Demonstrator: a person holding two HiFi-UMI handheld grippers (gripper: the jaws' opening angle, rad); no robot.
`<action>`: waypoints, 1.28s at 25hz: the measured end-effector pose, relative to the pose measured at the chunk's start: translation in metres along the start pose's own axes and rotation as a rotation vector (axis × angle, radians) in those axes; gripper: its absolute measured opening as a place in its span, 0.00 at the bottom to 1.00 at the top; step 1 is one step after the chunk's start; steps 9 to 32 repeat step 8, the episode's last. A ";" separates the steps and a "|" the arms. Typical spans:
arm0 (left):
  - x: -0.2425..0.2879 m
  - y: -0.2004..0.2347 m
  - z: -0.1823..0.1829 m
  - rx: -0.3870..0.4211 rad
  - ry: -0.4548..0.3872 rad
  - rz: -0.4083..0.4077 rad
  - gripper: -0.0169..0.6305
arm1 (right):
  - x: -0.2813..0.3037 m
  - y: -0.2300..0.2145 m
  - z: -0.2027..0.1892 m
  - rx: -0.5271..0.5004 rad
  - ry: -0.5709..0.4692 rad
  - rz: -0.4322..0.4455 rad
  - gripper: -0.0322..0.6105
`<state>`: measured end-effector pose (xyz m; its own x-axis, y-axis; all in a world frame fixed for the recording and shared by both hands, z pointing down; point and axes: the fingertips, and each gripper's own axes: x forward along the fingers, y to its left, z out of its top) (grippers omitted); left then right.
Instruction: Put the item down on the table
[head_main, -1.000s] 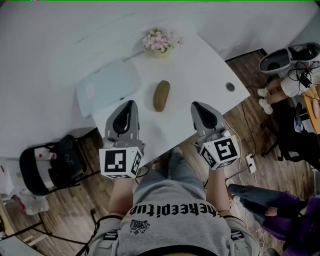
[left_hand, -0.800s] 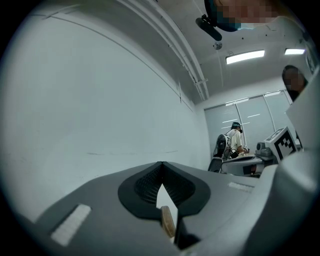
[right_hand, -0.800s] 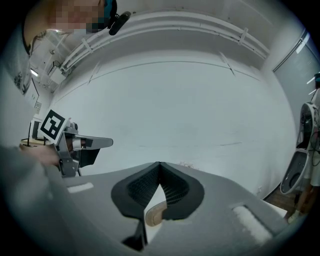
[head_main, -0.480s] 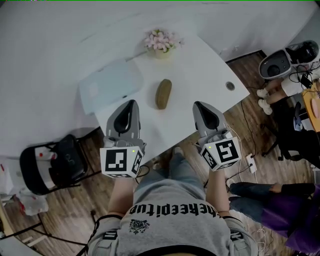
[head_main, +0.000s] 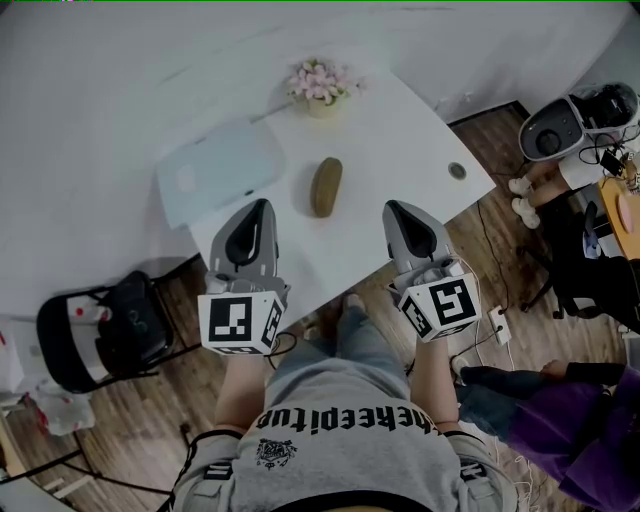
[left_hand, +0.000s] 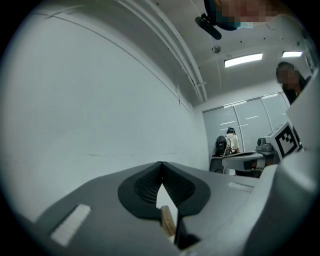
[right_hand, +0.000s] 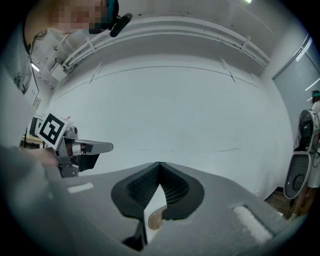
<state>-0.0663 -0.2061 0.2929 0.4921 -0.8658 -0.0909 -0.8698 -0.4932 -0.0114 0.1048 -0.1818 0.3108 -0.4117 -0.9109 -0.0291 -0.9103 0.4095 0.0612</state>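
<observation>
White desk (head_main: 400, 130) carries the brown oblong item (head_main: 325, 187). It lies flat there, between the tips of the two claws, and touches neither of them. Left claw (head_main: 262, 205) is clenched: its tips meet and nothing is between them. Right claw (head_main: 392, 207) is clenched and empty too. Further on the desk stand a pot of pink flowers (head_main: 320, 82) and a pale board (head_main: 220, 172). Under the desk is a wooden floor (head_main: 120, 430).

Left gripper (head_main: 260, 208) and right gripper (head_main: 393, 210) side by side, jaws together, both empty
</observation>
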 end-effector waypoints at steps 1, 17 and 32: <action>0.000 0.000 0.000 0.000 0.003 -0.001 0.05 | 0.001 0.001 0.000 -0.001 0.003 0.001 0.05; 0.003 0.000 -0.004 0.000 0.007 -0.008 0.05 | 0.003 0.002 0.002 -0.008 0.006 0.002 0.05; 0.003 0.000 -0.004 0.000 0.007 -0.008 0.05 | 0.003 0.002 0.002 -0.008 0.006 0.002 0.05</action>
